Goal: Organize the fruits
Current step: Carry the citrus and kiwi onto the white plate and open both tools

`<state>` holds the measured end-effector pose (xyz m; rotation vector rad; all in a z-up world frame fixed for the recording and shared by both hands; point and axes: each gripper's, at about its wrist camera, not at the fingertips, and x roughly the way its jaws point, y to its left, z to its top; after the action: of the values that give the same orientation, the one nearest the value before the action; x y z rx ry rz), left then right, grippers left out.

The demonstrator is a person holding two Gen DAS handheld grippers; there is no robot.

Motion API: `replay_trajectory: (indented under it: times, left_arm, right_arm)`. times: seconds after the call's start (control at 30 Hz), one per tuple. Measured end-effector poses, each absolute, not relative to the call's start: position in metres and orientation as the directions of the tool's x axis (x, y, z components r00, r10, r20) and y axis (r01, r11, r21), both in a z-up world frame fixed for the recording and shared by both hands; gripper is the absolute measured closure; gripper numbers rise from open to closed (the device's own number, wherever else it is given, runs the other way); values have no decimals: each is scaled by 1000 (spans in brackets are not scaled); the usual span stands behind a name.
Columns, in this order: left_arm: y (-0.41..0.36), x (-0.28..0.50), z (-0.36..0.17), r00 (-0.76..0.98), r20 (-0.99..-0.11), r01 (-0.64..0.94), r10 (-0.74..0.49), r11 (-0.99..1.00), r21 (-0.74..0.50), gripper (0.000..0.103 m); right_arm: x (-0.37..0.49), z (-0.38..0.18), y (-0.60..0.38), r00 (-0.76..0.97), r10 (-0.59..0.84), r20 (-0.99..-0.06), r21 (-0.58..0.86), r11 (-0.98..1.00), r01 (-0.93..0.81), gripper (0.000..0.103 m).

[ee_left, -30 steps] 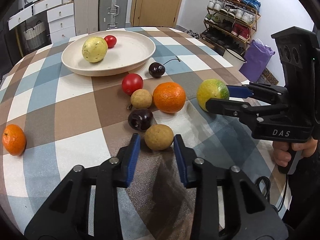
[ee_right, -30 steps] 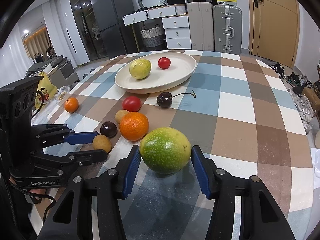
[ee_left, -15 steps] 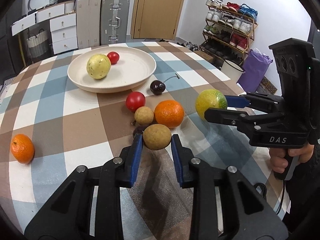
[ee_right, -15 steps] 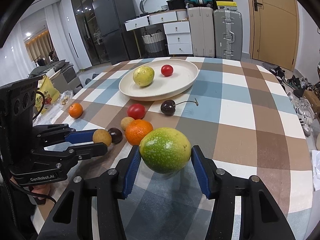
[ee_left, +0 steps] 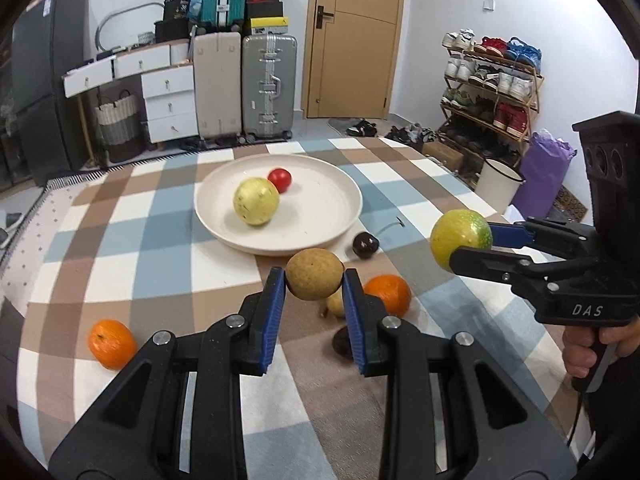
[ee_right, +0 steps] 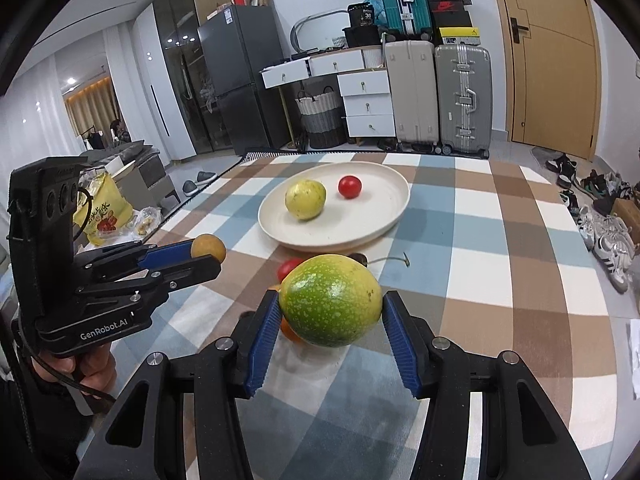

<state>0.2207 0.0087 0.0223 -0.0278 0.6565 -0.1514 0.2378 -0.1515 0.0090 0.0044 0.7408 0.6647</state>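
A small tan round fruit [ee_left: 315, 274] is clamped between the blue pads of the left gripper [ee_left: 314, 280], held up off the checkered desk [ee_left: 120, 240]. A bigger green-yellow fruit [ee_right: 330, 300] is pinched the same way in the right gripper [ee_right: 331, 312], also in the air. Just past both, a cream plate [ee_left: 340, 196] is seen with a yellow fruit [ee_left: 256, 201] and a small red one [ee_left: 279, 179] in it. Two oranges [ee_left: 111, 343], a dark cherry [ee_left: 365, 245] and a few more bits are left loose on the desk.

Blue-brown-white checked tablecloth [ee_left: 120, 240], cream plate [ee_left: 320, 236]
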Motion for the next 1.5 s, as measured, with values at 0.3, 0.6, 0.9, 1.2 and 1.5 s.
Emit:
replay_trajectory:
  times: [0.3, 0.6, 0.9, 1.2, 1.5]
  left_arm:
    - [15, 234, 35, 800, -586, 104, -130, 992, -77, 77]
    - [24, 256, 44, 808, -579, 77, -112, 993, -85, 77]
    - [38, 286, 42, 810, -580, 32, -83, 995, -96, 77]
    - [42, 303, 29, 803, -591, 24, -74, 995, -92, 77]
    - [51, 320, 6, 788, -612, 7, -61, 996, -91, 77]
  right_arm:
    - [248, 24, -141, 557, 578, -596, 230, 788, -571, 50]
    - [264, 34, -134, 567, 585, -580, 248, 790, -561, 50]
    - [286, 32, -126, 564, 592, -575, 276, 790, -548, 50]
    - [308, 20, -117, 565, 596, -570, 304, 792, -529, 50]
    - [327, -1, -103, 532, 572, -624, 312, 807, -502, 50]
